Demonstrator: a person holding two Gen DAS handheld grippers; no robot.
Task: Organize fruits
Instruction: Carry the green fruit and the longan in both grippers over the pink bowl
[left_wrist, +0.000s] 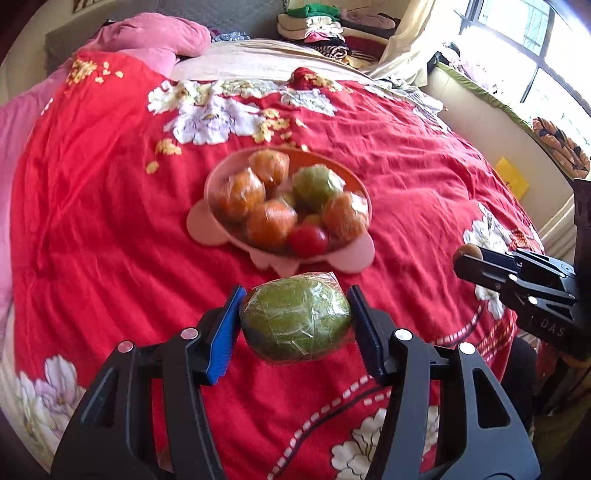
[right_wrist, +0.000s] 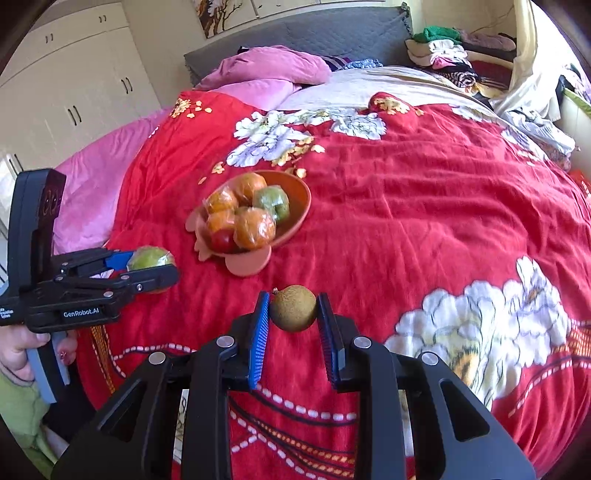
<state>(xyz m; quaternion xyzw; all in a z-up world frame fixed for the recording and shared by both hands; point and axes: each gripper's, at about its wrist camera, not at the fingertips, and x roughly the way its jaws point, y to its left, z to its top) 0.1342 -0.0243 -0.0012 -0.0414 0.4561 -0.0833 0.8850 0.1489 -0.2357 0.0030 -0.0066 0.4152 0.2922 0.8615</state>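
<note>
While the left tool (left_wrist: 295, 325) pointed down over the bed, its blue pads (left_wrist: 223, 334) pressed on either side of a green fruit wrapped in clear film (left_wrist: 295, 323), which hung clear of the red flowered quilt (left_wrist: 110, 206) below. Seen from the right wrist, that same tool (right_wrist: 147, 271) reached in from the left edge, carried by a hand (right_wrist: 18, 350) above a light green sleeve (right_wrist: 22, 413), the wrapped green fruit (right_wrist: 149, 257) clamped at its tip. The right tool (right_wrist: 293, 325) was closed on a small round brown fruit (right_wrist: 293, 308) with a short stem, held between its pads (right_wrist: 258, 332) above the quilt (right_wrist: 424, 221); in the left wrist view that tool (left_wrist: 469, 264) came in from the right edge with the brown fruit (left_wrist: 467, 253) showing at its tip.

Farther out, near the middle of the bed, a pink bowl with flat lobed feet (left_wrist: 201, 221) rested on the quilt. It held several orange fruits in clear film (left_wrist: 271, 223), one wrapped green fruit in the bowl (left_wrist: 317, 186) and a small red fruit (left_wrist: 308, 240) at the near rim. The right wrist view showed the same bowl (right_wrist: 299, 206) just beyond both tools.

Beyond the bowl lay a pink blanket (left_wrist: 155, 37) and a beige sheet (left_wrist: 240, 61), with a grey padded headboard (right_wrist: 295, 33) behind them. A pile of folded clothes (left_wrist: 325, 26) sat at the far right corner, white wardrobe doors (right_wrist: 74, 81) stood to the left, and a window (left_wrist: 517, 40) lit the right side.
</note>
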